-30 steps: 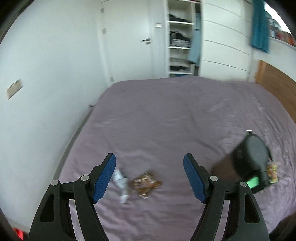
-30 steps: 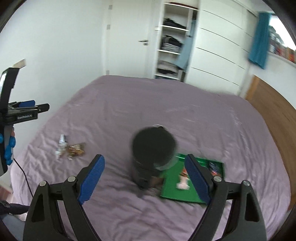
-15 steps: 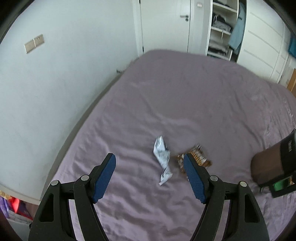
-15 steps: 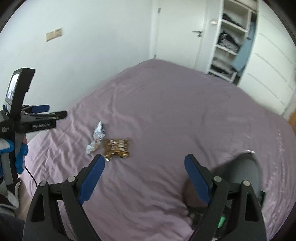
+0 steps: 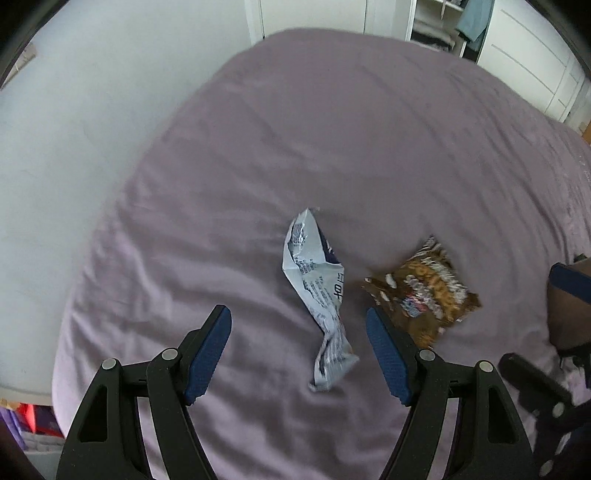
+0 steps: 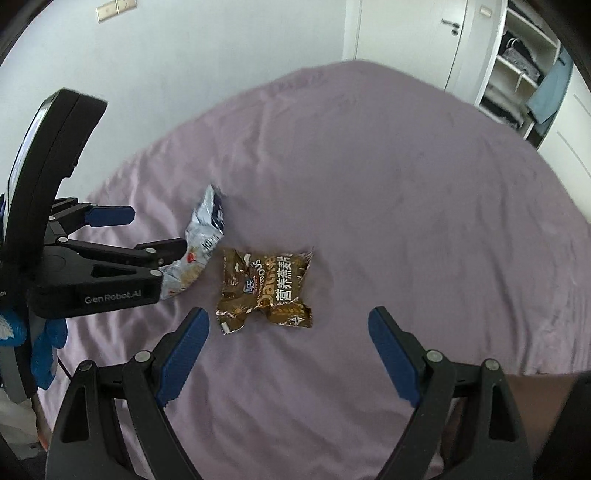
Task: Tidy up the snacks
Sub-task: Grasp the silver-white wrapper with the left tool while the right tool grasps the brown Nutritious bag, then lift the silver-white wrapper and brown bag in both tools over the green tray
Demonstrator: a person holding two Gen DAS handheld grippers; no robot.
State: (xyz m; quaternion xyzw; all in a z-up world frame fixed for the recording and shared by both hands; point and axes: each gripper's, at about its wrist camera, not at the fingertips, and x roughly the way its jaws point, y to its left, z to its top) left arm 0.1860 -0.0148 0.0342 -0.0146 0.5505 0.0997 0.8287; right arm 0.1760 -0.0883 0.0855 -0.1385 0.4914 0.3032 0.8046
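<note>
Two snack packets lie close together, apparently not quite touching, on the wrinkled purple bedspread [image 6: 369,184], near the bed's edge by the white wall [image 5: 74,129]. The silver-white wrapper [image 5: 321,295] is crumpled and twisted into a long narrow shape with dark print on it; the brown packet [image 6: 264,290], printed with white characters, lies flat just beside it. The left gripper [image 5: 299,350] points steeply down with its blue-padded jaws spread, and the lower end of the silver-white wrapper sits in the gap between them, clear of both pads; whether the fingertips touch the bedspread cannot be told. In the right wrist view the left gripper's dark body partly covers that wrapper. The right gripper [image 6: 286,352] is likewise spread wide and holds nothing, its jaws framing bare bedspread just below the brown packet. A blue-gloved hand [image 6: 40,339] grips the left tool. Beyond the bed stand a white door [image 6: 406,33] and open wardrobe shelves [image 6: 524,62] with folded clothes.
</note>
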